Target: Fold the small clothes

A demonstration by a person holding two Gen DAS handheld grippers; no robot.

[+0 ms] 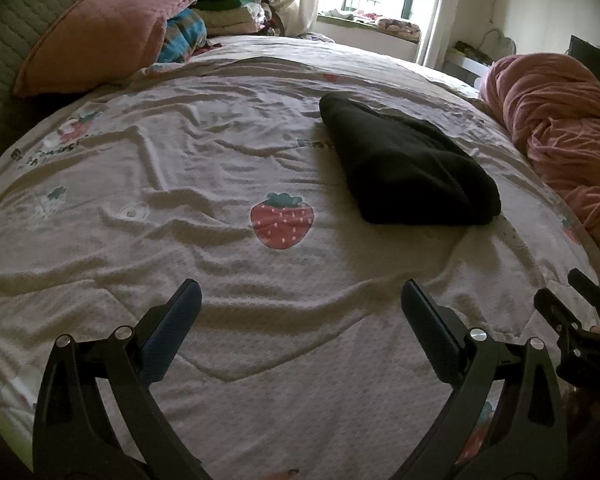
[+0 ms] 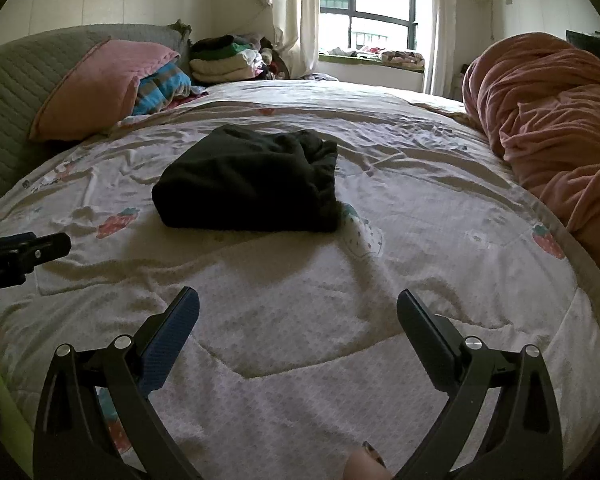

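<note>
While our left gripper [image 1: 300, 312] and right gripper [image 2: 298, 316] both hang spread wide and empty, we log one dark garment [image 2: 248, 184], folded compact on the bedspread [image 2: 300, 320]. Remaining work: none visible, we judge.

Each hand-held gripper [image 1: 301, 298] [image 2: 298, 306]: black plastic arms w/ silver screws, blue textured pad, black pad.

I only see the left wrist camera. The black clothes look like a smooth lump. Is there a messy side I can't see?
Observer: Yes. In the right wrist view the black garment shows bunched, wrinkled folds at its far right end.
Operator: Is my right gripper open?
Observer: Yes, the right gripper is wide open and empty.
Operator: Is anything under the clothes?
Observer: A green-and-white print on the bedspread pokes out from beneath its near right corner.
</note>
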